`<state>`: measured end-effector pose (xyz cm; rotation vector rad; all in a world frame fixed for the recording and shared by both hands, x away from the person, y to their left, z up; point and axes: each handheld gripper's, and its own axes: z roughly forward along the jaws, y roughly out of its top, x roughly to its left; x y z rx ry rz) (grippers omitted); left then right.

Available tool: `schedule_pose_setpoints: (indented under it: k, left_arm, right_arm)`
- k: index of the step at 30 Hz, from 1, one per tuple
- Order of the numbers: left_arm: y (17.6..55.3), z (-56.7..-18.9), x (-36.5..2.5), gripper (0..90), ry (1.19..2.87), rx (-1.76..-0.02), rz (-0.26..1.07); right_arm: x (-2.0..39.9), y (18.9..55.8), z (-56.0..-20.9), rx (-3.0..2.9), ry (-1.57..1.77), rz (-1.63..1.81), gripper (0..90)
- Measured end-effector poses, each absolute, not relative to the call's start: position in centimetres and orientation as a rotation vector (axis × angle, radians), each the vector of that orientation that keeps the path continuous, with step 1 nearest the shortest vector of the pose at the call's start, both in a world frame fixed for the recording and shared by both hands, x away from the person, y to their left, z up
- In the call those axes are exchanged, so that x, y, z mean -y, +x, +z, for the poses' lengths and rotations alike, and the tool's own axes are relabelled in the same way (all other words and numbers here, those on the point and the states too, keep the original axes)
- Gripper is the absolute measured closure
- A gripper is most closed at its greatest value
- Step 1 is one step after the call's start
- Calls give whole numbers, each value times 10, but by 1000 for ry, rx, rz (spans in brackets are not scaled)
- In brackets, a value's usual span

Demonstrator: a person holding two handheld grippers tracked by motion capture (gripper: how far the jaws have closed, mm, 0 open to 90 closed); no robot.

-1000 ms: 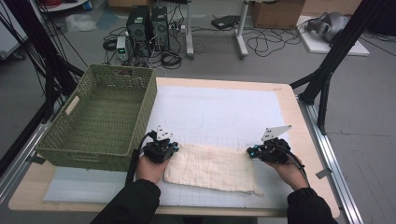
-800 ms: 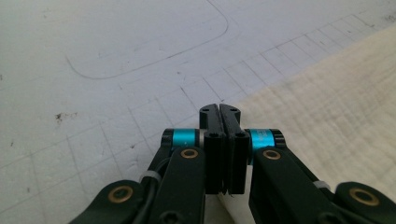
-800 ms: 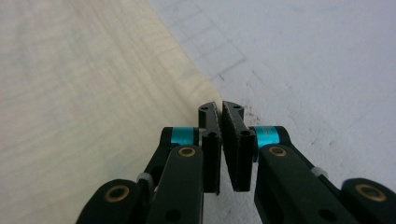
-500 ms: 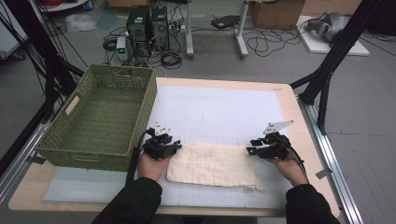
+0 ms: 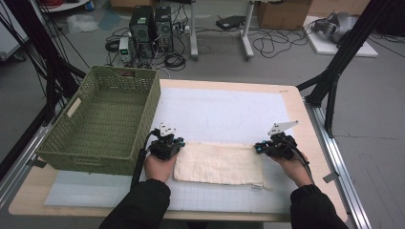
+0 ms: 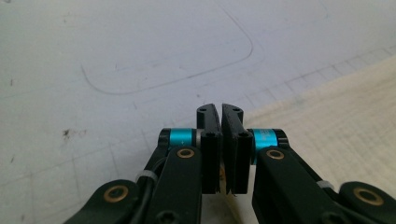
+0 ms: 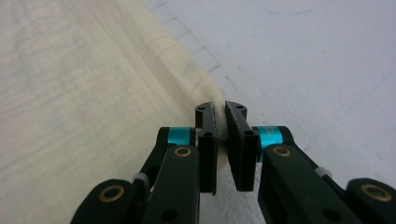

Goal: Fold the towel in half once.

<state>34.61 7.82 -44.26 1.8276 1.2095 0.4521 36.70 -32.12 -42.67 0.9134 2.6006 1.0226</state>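
Observation:
A cream towel (image 5: 219, 163) lies folded in a long strip on the white gridded mat (image 5: 224, 112). My left gripper (image 5: 171, 141) sits at its far left corner. In the left gripper view its jaws (image 6: 221, 109) have just been closing and stand almost together, with the towel (image 6: 336, 116) edge running in between them. My right gripper (image 5: 260, 147) is at the far right corner. Its jaws (image 7: 220, 109) have also just been closing and pinch a bunched bit of the towel (image 7: 84, 93).
A green woven basket (image 5: 90, 160) stands on the table's left side, close beside my left hand. The wooden table edge (image 5: 310, 143) runs along the right. Black frame legs, computers and cables are on the floor beyond the table.
Little differs: both hands stay at the towel's far corners, and the towel lies where it did.

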Motion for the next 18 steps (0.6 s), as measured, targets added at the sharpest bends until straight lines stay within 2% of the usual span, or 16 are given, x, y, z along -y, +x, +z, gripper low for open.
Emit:
schedule_pose_setpoints:
  k: [10, 15, 18]
  left_arm:
    - [364, -441, -71, 854, 1859, -1198, 438]
    - [381, -428, -63, 847, 1855, -1171, 466]
    - [389, -428, -64, 826, 1849, -1174, 454]
  right_arm:
    - [333, 385, -438, -2576, 1021, 1093, 834]
    - [334, 397, -424, -2538, 1034, 1117, 827]
    - [339, 404, -425, -2513, 1092, 1148, 782]
